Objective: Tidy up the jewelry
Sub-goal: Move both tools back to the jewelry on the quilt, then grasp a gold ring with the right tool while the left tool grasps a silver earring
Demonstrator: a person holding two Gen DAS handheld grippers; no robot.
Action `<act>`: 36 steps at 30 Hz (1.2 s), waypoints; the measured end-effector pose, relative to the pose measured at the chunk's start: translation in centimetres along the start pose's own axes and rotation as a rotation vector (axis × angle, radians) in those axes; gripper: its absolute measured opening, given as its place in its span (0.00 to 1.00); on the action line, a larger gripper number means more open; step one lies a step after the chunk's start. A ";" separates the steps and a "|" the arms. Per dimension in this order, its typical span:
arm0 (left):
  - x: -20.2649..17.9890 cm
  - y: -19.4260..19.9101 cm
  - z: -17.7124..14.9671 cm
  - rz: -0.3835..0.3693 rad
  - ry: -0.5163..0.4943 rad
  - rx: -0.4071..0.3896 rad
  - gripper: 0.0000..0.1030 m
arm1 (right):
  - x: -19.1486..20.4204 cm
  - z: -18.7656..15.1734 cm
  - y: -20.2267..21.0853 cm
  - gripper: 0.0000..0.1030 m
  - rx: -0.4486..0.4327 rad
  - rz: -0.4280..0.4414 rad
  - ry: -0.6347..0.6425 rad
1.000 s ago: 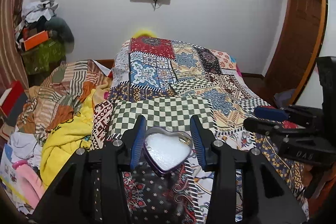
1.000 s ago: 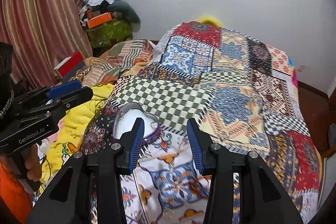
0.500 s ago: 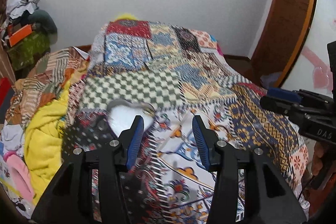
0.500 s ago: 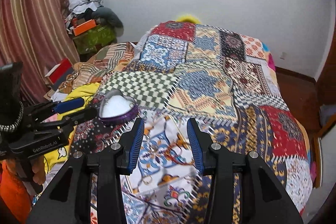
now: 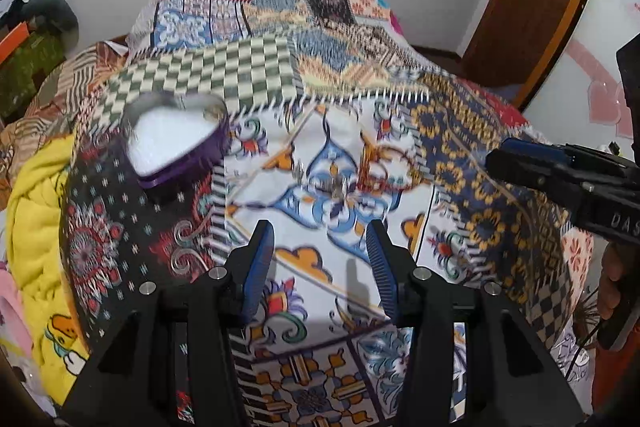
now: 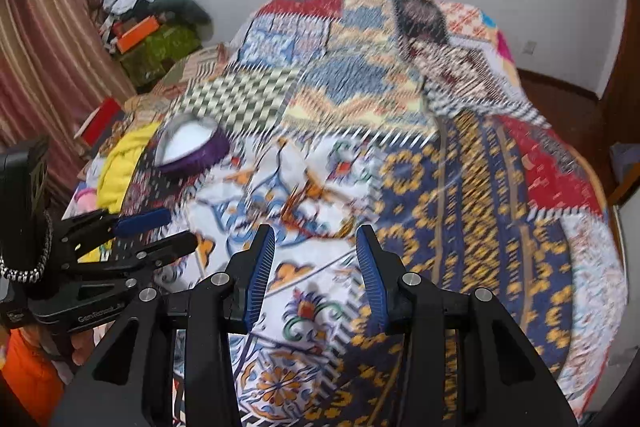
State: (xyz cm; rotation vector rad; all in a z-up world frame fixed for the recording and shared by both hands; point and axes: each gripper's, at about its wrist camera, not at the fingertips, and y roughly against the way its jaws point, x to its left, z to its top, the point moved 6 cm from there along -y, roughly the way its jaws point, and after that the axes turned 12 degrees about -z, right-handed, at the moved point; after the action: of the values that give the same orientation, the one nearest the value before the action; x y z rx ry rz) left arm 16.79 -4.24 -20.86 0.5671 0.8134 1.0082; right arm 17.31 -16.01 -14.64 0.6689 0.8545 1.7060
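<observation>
On the bed's patchwork quilt, the heart-shaped box sits open at left; a small jewelry piece, blurred, lies mid-quilt. Left gripper and right gripper hover with fingers parted, empty. Risk: busy print hides the piece, so a grasp may pinch cloth instead.

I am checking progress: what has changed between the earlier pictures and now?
The left gripper left the heart-shaped box and swung right over the white patch; the right gripper moved the same way. Both are empty. The box stays on the bedspread.
</observation>
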 end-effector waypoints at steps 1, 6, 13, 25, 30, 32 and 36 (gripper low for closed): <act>0.1 -0.1 -0.3 0.000 0.002 0.006 0.46 | 0.5 -0.4 -0.4 0.38 0.012 0.008 0.011; 1.1 -0.6 -1.5 -0.004 0.038 0.030 0.46 | 3.2 -2.3 -2.3 0.38 0.078 0.055 0.069; 2.3 -0.5 -2.5 0.002 0.071 0.036 0.46 | 5.6 -4.4 -4.9 0.38 0.154 0.108 0.139; 2.3 -1.1 -2.1 0.008 0.063 0.036 0.46 | 4.7 -4.5 -5.3 0.16 0.083 0.084 0.129; 1.8 -1.9 -1.5 -0.007 0.048 0.044 0.45 | 3.5 -3.7 -5.0 0.16 0.066 0.081 0.085; 1.5 -2.3 -1.1 -0.011 0.040 0.046 0.45 | 2.7 -3.2 -4.7 0.16 0.053 0.076 0.063; 0.7 -3.6 0.0 -0.026 0.023 0.051 0.38 | 1.1 -2.2 -4.1 0.16 0.021 0.053 0.026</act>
State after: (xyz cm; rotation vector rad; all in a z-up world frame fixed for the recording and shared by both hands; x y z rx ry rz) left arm 18.84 -5.15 -23.80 0.5882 0.8665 0.9744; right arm 17.58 -14.65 -19.23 0.6905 0.8805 1.7582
